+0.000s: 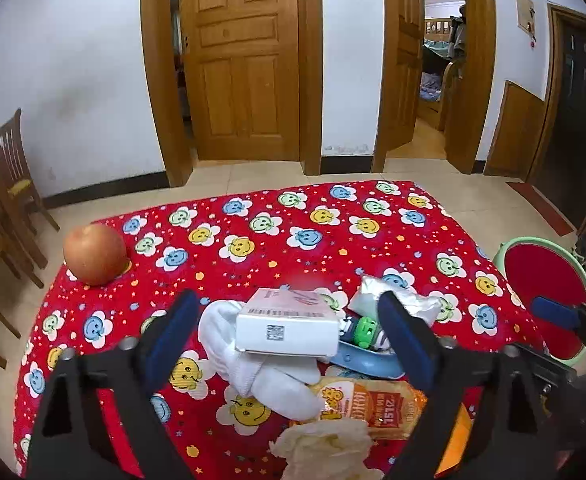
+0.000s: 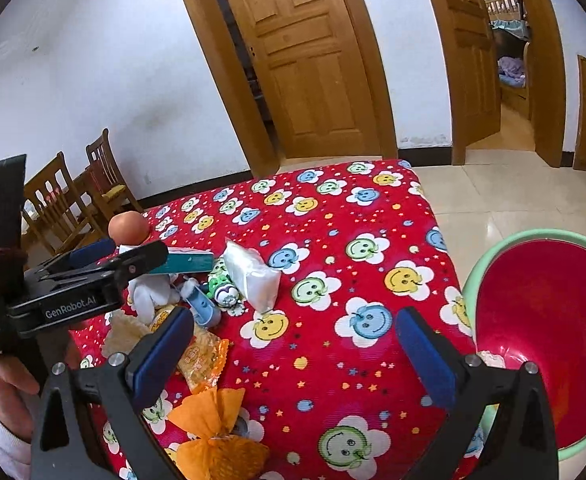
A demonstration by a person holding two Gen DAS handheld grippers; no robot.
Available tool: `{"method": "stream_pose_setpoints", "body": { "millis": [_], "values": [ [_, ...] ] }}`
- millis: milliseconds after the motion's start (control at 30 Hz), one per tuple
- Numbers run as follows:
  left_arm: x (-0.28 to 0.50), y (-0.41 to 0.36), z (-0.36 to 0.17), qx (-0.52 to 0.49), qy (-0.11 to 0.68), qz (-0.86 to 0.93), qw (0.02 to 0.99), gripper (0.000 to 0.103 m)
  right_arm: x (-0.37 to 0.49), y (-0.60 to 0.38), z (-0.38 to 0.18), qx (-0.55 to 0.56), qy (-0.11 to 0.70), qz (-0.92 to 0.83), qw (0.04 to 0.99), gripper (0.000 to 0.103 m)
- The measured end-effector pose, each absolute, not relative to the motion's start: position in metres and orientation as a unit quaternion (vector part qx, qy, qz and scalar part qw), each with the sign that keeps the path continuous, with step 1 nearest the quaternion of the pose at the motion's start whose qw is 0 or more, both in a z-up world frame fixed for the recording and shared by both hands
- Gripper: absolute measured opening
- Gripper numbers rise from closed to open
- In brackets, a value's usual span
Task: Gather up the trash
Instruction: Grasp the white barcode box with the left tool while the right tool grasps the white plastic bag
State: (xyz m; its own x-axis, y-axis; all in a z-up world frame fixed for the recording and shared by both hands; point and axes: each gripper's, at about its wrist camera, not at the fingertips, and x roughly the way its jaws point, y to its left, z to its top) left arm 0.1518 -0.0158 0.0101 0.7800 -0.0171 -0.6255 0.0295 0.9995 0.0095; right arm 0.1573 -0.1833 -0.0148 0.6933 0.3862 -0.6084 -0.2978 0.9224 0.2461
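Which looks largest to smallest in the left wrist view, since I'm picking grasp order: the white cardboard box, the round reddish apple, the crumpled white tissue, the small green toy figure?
1. White cardboard box
2. Crumpled white tissue, though it sits nearest the camera and is partly cut off, so unsure
3. Round reddish apple, farther away
4. Small green toy figure

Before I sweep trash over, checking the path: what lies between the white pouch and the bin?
Only bare tablecloth between pouch and bin, per right wrist view.

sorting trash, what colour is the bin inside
Red inside the bin, with a pale green rim; right wrist view shows it best.
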Motion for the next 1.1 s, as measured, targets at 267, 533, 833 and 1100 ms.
{"method": "stream_pose_setpoints", "body": {
  "millis": [267,533,833,1100],
  "values": [
    [0.153,-0.013,0.008,-0.002,0.345,-0.013,0.939,0.052,0.161,-0.185,-0.017,0.067,0.350,0.182,0.916,0.103],
    [0.135,0.002,0.022,-0.052,0.333,-0.036,0.941,0.051,0.175,-0.174,-0.019,0.063,0.350,0.198,0.914,0.103],
    [0.115,0.011,0.041,-0.070,0.309,-0.048,0.947,0.051,0.213,-0.142,-0.033,0.050,0.385,0.232,0.892,0.077],
    [0.117,0.009,0.041,-0.065,0.315,-0.045,0.946,0.051,0.209,-0.149,-0.029,0.079,0.359,0.232,0.900,0.026]
  ]
}}
